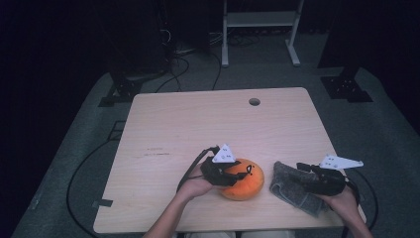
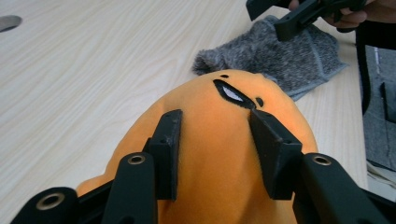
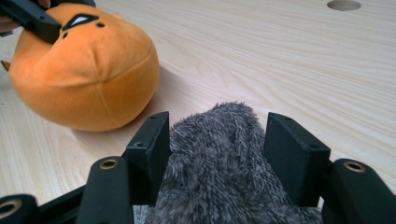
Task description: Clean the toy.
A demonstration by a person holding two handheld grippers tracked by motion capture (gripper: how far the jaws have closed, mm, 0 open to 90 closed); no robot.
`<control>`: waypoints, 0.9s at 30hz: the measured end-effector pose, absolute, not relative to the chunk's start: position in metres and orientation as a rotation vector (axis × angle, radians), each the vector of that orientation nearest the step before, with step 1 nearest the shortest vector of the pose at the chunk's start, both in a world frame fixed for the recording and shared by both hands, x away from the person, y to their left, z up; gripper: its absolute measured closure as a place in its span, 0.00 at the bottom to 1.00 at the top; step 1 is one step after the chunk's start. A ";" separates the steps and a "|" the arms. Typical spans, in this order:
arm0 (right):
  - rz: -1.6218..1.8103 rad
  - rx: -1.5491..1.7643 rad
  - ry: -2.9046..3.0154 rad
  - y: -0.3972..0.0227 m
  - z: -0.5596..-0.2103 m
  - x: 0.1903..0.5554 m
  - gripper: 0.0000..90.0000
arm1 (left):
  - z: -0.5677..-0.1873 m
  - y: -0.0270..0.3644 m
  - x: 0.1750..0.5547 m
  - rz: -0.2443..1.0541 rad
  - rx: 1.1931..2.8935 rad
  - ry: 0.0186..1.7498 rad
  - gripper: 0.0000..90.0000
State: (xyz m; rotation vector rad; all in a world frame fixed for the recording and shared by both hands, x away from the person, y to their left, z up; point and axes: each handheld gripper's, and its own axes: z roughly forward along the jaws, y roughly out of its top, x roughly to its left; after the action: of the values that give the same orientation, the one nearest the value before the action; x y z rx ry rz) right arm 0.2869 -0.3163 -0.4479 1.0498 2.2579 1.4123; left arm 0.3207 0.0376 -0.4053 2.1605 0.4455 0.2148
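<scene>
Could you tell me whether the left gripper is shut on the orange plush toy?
Shut: the left gripper presses both pads into the orange plush toy.

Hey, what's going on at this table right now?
A person works at a wooden table with a hand-held gripper in each hand. The left hand-held gripper is clamped on an orange plush toy near the front edge. The right hand-held gripper sits over a grey fuzzy cloth beside the toy; the cloth lies between its jaws, with a gap at the right pad, so it looks released.
</scene>
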 end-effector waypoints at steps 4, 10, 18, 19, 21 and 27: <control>1.407 1.047 2.266 -0.314 -0.448 0.288 0.44 | -0.399 0.043 0.328 0.284 2.147 0.467 0.64; 1.412 1.027 2.276 -0.309 -0.449 0.288 0.43 | -0.393 0.049 0.351 0.417 2.129 0.534 0.64; 1.420 1.034 2.269 -0.310 -0.447 0.287 0.43 | -0.406 0.051 0.376 0.424 2.083 0.609 0.62; 1.416 1.028 2.270 -0.309 -0.446 0.287 0.43 | -0.407 0.052 0.374 0.429 2.077 0.607 0.60; 1.422 1.011 2.266 -0.309 -0.444 0.287 0.43 | -0.407 0.053 0.372 0.421 2.073 0.609 0.50; 1.428 1.034 2.265 -0.309 -0.444 0.289 0.42 | -0.398 0.062 0.361 0.436 2.036 0.584 0.31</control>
State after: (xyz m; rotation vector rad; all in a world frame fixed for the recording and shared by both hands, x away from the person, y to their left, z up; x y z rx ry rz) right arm 0.2893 -0.3086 -0.4444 1.0338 2.2648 1.4279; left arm 0.3615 0.0621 -0.3978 2.0359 0.5837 0.4363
